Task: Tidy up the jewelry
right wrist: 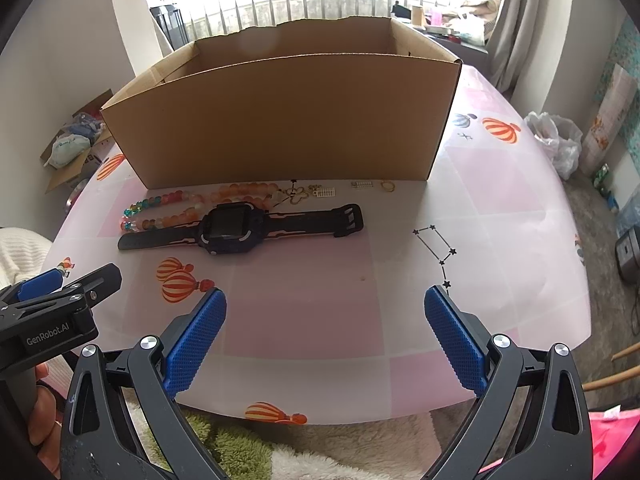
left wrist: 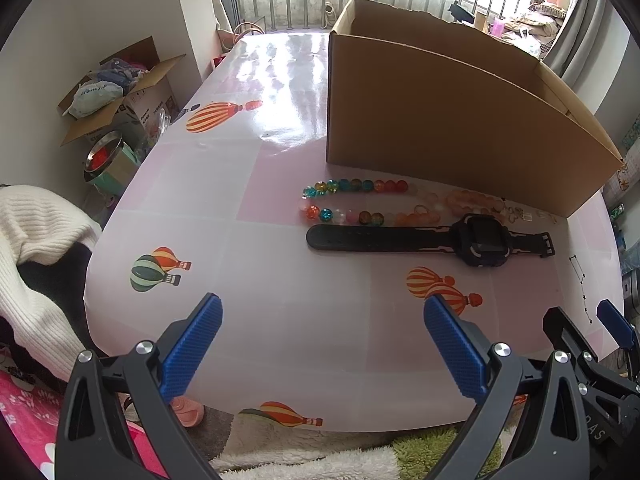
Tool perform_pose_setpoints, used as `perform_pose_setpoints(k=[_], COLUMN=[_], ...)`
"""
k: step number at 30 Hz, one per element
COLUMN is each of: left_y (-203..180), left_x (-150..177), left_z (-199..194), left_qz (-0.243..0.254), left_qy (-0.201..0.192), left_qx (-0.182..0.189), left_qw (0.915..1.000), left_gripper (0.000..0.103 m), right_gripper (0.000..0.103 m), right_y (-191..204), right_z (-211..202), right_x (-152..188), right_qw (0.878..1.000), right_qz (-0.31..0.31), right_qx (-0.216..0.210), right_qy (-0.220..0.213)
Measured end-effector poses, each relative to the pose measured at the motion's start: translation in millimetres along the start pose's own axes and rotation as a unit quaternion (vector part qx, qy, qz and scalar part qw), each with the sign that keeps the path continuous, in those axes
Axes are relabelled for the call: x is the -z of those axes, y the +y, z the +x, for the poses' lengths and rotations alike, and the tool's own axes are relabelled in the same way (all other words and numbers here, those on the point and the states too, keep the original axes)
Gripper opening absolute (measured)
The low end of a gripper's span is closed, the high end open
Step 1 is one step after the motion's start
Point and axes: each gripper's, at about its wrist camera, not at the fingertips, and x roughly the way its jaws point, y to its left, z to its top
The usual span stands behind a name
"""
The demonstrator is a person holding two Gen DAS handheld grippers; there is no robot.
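A black smartwatch [left wrist: 480, 240] [right wrist: 232, 226] lies flat on the table in front of an open cardboard box [left wrist: 452, 120] [right wrist: 288, 116]. A multicoloured bead necklace [left wrist: 352, 200] [right wrist: 176, 206] lies between watch and box. Small gold pieces, a clover pendant [right wrist: 298, 194], an earring card [right wrist: 362, 185] and a ring [right wrist: 388, 186], lie by the box's base. My left gripper [left wrist: 324, 312] is open and empty near the table's front edge. My right gripper [right wrist: 326, 308] is open and empty, beside the left one.
The table [left wrist: 280, 128] has a pink cloth with balloon prints. An open carton of clutter [left wrist: 116, 92] and a metal bowl [left wrist: 102, 156] stand on the floor at left. A plastic bag [right wrist: 556, 140] sits at right. A fluffy rug [right wrist: 248, 444] lies below the front edge.
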Motion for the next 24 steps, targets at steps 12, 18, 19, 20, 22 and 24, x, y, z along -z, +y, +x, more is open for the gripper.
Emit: perform_pose_setpoints(k=[12, 18, 19, 20, 22, 24], left_y=[-0.2, 0.2, 0.3, -0.1, 0.4, 0.7], left_x=[0.1, 1.5, 2.1, 1.7, 2.3, 2.5], left_z=[-0.3, -1.3, -1.7, -1.2, -1.3, -1.1], left_qz=[0.0, 0.0, 0.0, 0.001, 0.0, 0.0], left_qy=[0.001, 0.002, 0.002, 0.002, 0.001, 0.001], left_qx=[-0.001, -0.002, -0.002, -0.002, -0.002, -0.003], left_qw=[1.0, 1.0, 1.0, 1.0, 1.0, 1.0], left_gripper=[0.099, 0.099, 0.099, 0.099, 0.099, 0.099], right_gripper=[0.095, 0.095, 0.095, 0.095, 0.095, 0.095], right_y=[0.5, -1.1, -0.7, -0.9, -1.2, -0.6], right_z=[1.2, 0.4, 0.4, 0.5, 0.4, 0.3], right_x=[1.5, 2.3, 2.6, 2.6, 2.8, 3.5], right_qw=[1.0, 1.0, 1.0, 1.0, 1.0, 1.0], right_qz=[0.002, 0.002, 0.003, 0.003, 0.003, 0.004], right_qx=[-0.002, -0.003, -0.004, -0.003, -0.004, -0.005], right_qy=[0.002, 0.003, 0.003, 0.003, 0.003, 0.004])
